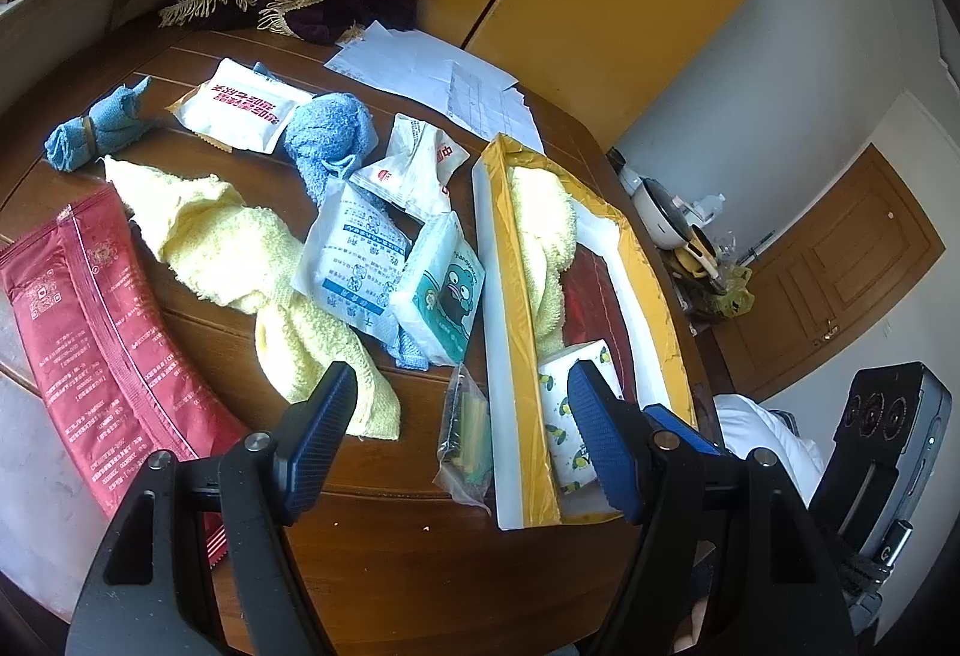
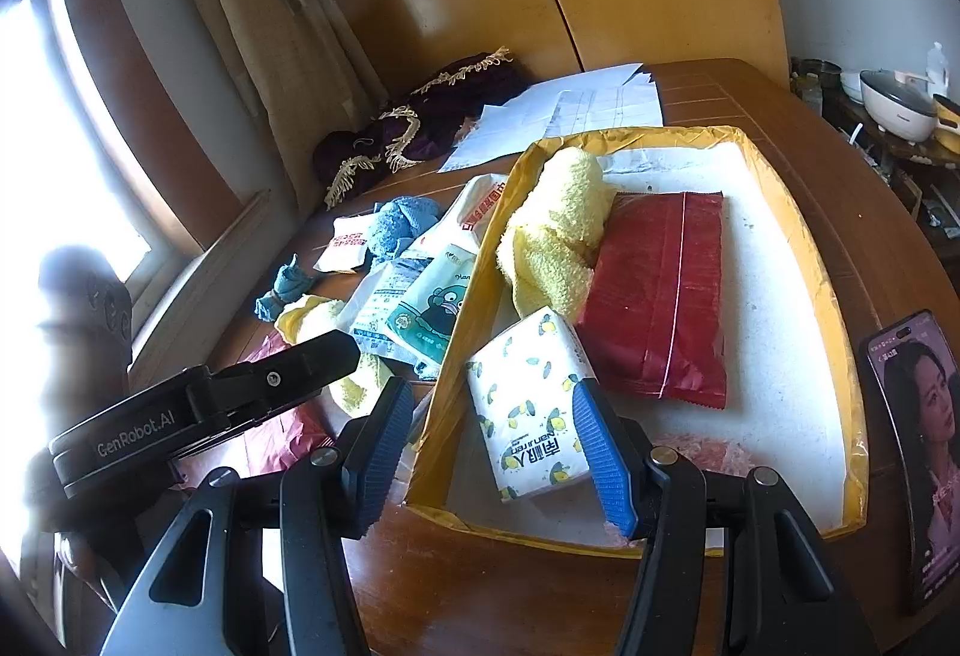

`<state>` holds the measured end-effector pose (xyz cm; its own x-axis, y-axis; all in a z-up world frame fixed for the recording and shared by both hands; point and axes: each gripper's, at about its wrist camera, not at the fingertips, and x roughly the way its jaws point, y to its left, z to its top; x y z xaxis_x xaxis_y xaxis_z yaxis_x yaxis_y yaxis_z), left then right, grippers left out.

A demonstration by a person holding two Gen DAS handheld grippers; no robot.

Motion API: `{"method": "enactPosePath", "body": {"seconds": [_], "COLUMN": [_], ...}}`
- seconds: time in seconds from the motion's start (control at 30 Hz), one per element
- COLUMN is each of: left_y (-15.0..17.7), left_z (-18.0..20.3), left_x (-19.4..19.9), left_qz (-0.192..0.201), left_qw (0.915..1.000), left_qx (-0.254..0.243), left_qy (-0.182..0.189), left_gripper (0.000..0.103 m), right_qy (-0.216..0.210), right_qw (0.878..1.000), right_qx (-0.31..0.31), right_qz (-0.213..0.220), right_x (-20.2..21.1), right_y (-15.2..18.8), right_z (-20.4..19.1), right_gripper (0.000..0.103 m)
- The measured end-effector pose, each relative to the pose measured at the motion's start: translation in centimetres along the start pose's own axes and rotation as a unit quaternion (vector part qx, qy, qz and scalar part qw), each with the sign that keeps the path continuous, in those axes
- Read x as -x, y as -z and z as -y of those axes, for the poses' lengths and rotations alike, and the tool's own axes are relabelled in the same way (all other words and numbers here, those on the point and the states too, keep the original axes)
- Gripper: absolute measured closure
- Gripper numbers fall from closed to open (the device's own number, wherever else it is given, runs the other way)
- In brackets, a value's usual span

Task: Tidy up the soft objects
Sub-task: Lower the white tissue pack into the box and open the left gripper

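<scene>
Beside the tray [image 2: 798, 248], only the right view shows a phone [image 2: 918, 452]; both claws spread, empty.

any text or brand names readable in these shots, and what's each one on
"GenRobot.AI" on the side of the left gripper.
"Nanfuren", seen upside down, on the lemon-print tissue pack in the tray.
Red characters on the white packets, blue print on the white pouch, fine print on the red pack and the papers: too small or blurred to read.
</scene>
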<state>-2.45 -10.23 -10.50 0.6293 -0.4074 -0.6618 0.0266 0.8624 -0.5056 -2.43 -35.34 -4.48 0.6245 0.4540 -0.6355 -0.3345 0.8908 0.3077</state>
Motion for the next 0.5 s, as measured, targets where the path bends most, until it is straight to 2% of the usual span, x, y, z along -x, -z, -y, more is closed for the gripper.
{"method": "enactPosePath", "body": {"seconds": [0.5], "left_y": [0.51], "left_z": [-0.75], "left_x": [-0.09], "left_qz": [-0.003], "left_qw": [0.9999], "left_qx": [0.006], "left_qy": [-0.013], "left_gripper": [0.031], "right_qy": [-0.002], "right_qw": [1.0], "right_qx": [-0.001], "right_qz": [-0.007], "right_x": [-0.51], "right_y": [0.15], "right_z": [-0.09], "right_gripper": [0.045]}}
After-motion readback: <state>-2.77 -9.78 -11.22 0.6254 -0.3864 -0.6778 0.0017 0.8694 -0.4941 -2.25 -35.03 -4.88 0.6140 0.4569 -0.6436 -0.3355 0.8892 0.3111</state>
